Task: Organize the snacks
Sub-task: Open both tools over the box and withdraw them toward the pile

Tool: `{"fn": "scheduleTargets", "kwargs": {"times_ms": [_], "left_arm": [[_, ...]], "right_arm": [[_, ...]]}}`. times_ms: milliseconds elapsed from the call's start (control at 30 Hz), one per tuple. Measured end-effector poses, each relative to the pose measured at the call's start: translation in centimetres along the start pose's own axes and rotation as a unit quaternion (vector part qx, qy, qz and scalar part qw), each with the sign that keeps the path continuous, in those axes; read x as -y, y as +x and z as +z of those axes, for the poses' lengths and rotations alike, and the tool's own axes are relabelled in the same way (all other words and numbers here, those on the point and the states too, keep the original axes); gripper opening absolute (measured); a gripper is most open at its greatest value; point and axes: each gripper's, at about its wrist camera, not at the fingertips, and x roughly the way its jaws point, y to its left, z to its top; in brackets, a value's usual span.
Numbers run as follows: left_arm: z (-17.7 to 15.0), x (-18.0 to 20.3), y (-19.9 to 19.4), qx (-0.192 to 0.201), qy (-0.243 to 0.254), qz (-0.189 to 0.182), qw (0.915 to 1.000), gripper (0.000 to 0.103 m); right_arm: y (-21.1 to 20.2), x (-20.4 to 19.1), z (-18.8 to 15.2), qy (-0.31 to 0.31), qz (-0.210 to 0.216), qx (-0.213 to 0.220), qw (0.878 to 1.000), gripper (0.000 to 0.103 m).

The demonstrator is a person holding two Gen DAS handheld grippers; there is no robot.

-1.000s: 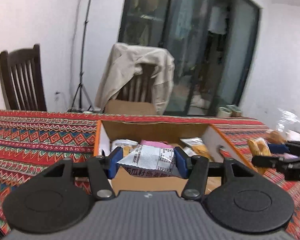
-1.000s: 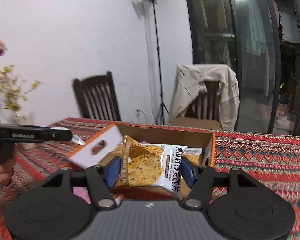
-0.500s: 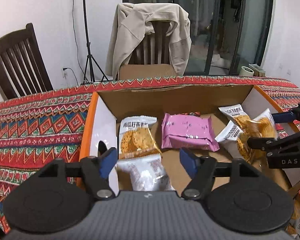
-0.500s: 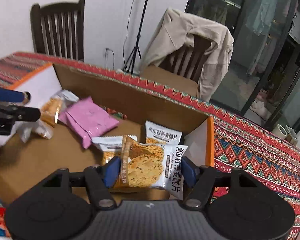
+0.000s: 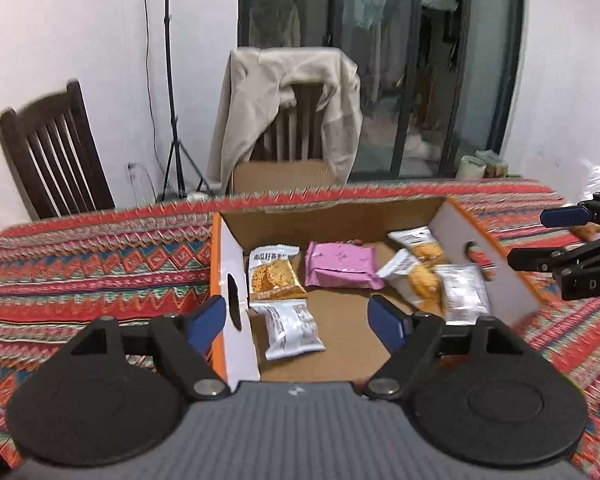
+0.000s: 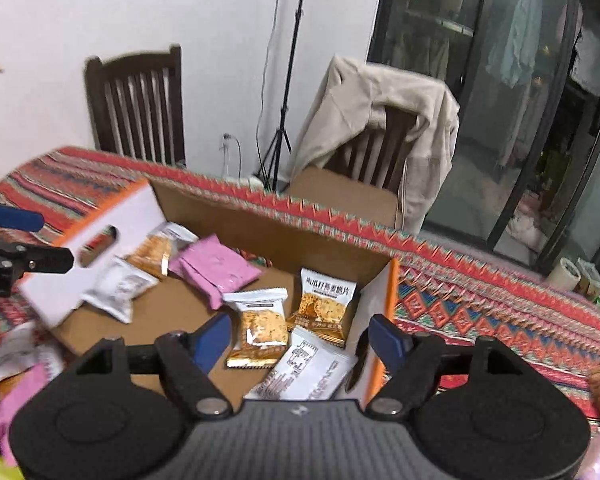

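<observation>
Left gripper [image 5: 296,320]: jaws opening, empty | right gripper [image 6: 300,338]: jaws opening, empty | we see the silver snack packet [image 5: 290,330] in the cardboard box [image 5: 230,276] just ahead of our left jaws, long axis pointing away | left hand nearer.

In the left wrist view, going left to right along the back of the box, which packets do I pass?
Orange cracker packet → pink packet → white-and-orange packet by the right wall.
</observation>
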Motion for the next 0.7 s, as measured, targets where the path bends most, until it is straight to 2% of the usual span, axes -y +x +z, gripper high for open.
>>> {"fn": "scheduleTargets", "kwargs": {"times_ms": [167,233,400,567,700], "left_arm": [[-3.3,1.2,-8.5,0.056,0.011,-0.016,0.9982,0.086],[-5.3,2.1,-11.8,0.080,0.019,-0.018,0.9964,0.089],[-11.3,4.2,-19.1,0.131,0.018,-0.025,0.9908,0.096],[-17.3,5.9,-23.2,0.144,-0.006,0.001,0.9896,0.097],[-21.3,6.6,-24.6,0.125,-0.025,0.012,0.9918,0.098]], "right_arm": [[-8.6,-0.4,-2.3,0.002,0.007,0.056,0.998,0.083],[-12.1,-0.9,-4.1,0.001,0.010,0.082,0.997,0.088],[-19.4,-3.1,-9.5,-0.002,0.018,0.128,0.992,0.089],[-24.2,-5.3,-15.3,0.012,0.033,0.159,0.987,0.097],[-26.2,-6.9,-19.7,0.032,0.029,0.166,0.985,0.098]]}}
